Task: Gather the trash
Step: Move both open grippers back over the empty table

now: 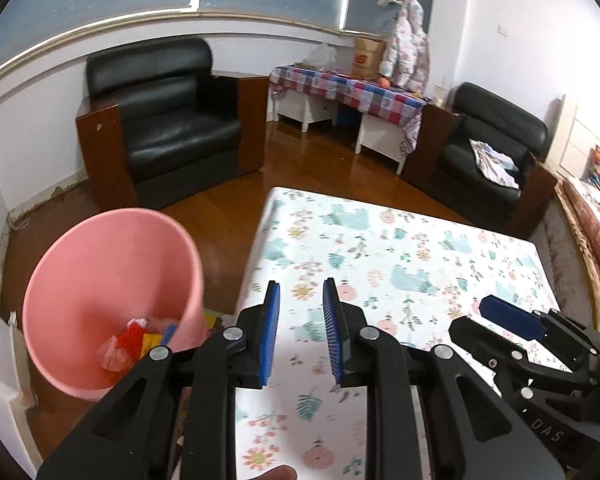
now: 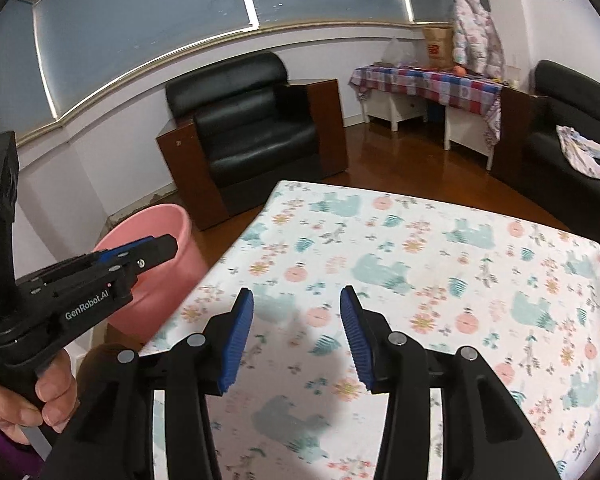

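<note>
The pink bin [image 1: 112, 300] with trash [image 1: 136, 344] inside sits left of the bench [image 1: 400, 248], nearest the left tool [image 1: 301, 334]. Both tools, left and right [image 2: 297, 338], are open and hold nothing.

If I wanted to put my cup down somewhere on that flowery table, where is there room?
The floral tablecloth is bare from its far edge to its right edge. Nearer, the right gripper and left gripper hover open over it. The pink bin beside its left edge holds wrappers.
</note>
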Demonstrator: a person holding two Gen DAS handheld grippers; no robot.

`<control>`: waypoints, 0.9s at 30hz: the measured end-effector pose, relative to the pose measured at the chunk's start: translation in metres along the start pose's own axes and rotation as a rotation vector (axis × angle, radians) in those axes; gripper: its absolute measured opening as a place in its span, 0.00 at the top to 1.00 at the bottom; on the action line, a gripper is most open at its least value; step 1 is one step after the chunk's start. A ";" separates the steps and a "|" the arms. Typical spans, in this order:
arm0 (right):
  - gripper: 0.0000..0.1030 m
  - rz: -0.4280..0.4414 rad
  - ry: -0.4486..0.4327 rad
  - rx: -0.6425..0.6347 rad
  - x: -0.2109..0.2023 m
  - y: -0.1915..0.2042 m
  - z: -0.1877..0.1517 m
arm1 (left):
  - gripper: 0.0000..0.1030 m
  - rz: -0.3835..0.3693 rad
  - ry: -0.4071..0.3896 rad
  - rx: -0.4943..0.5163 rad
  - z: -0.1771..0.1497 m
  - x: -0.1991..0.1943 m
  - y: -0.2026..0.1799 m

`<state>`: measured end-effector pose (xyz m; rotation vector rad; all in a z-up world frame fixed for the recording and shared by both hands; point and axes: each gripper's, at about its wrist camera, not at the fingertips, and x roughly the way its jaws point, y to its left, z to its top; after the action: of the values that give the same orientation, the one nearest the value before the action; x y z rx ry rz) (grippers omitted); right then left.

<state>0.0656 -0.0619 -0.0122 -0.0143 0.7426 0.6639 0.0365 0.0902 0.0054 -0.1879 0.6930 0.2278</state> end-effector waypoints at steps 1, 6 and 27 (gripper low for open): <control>0.57 -0.006 0.002 0.007 -0.001 -0.004 -0.001 | 0.79 -0.004 0.002 0.007 0.000 0.001 -0.004; 0.56 -0.030 0.012 0.047 -0.006 -0.021 -0.010 | 0.79 -0.029 0.020 0.045 -0.003 0.012 -0.026; 0.56 -0.084 0.046 0.107 0.005 -0.048 -0.023 | 0.79 -0.049 0.099 0.124 -0.028 0.047 -0.065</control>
<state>0.0811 -0.1029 -0.0425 0.0369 0.8170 0.5453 0.0720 0.0281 -0.0395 -0.0982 0.7972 0.1286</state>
